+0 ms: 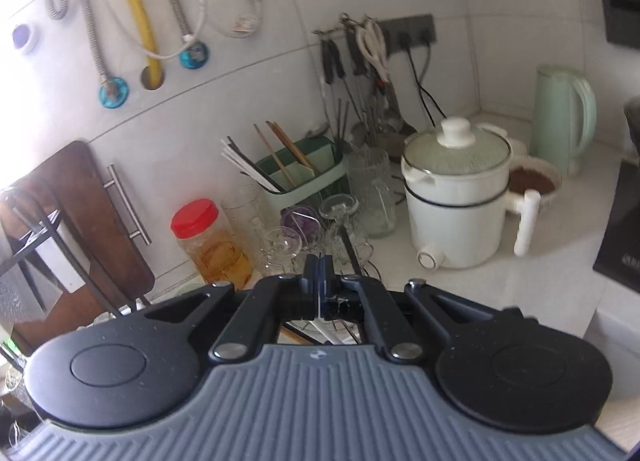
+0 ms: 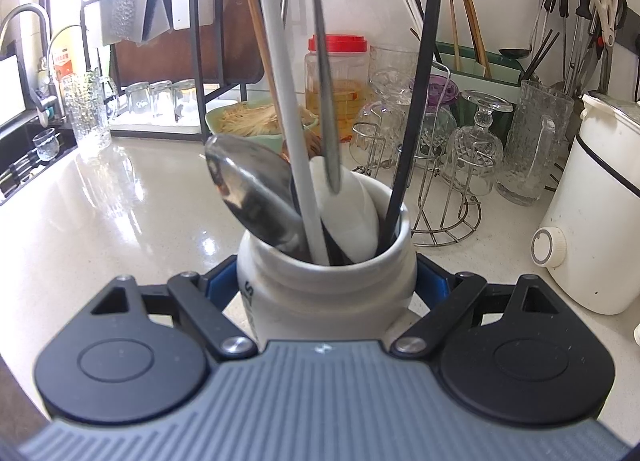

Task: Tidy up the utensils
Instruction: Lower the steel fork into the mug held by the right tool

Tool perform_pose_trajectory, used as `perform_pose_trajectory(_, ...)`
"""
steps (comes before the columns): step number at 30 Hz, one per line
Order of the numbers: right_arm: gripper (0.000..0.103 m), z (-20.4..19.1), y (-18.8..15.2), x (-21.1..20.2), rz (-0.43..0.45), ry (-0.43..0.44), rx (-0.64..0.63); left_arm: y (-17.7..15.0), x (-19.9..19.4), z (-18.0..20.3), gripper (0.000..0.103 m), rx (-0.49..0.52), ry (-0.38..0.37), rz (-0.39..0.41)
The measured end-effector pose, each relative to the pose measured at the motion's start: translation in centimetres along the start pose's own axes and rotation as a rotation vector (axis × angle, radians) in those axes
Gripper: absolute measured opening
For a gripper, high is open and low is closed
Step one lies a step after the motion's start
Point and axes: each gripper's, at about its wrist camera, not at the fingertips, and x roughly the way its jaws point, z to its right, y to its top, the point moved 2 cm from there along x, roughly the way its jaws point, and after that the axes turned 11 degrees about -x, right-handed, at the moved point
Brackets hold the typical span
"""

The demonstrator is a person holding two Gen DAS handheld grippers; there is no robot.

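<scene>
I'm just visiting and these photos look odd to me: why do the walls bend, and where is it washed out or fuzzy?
Left wrist view: fisheye lens bows the wall tiles; window light blows out the left edge; green kettle smeared. Right wrist view: countertop curves and shows glare; metal spoon in the white jar is too close, so soft.

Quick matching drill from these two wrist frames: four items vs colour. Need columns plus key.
Items:
1. jar lid
2. kettle
3. utensil crock
4. cutting board

Colours:
A. pale green
B. dark brown
C. red
D. off-white

Pairs: 1-C, 2-A, 3-D, 4-B
</scene>
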Motion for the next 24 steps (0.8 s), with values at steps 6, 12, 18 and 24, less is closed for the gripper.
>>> perform_pose_trajectory(6,0.091,0.0,0.0,0.0,0.001,0.0,-0.001,-1.2,1.0,0.6,0.0,0.021,-0.006,-0.032)
perform_pose_trajectory(12,0.091,0.0,-0.2,-0.2,0.008,0.004,-0.005,-2.1,1.9,0.4,0.0,-0.033,-0.042,-0.087)
perform_pose_trajectory(18,0.091,0.0,-0.3,-0.4,0.011,0.002,-0.004,-3.3,2.7,0.7,0.0,-0.041,-0.062,-0.138)
perform_pose_trajectory(24,0.091,0.0,-0.3,-0.5,0.012,0.003,-0.006,-4.1,3.6,0.5,0.001,-0.096,-0.093,-0.198)
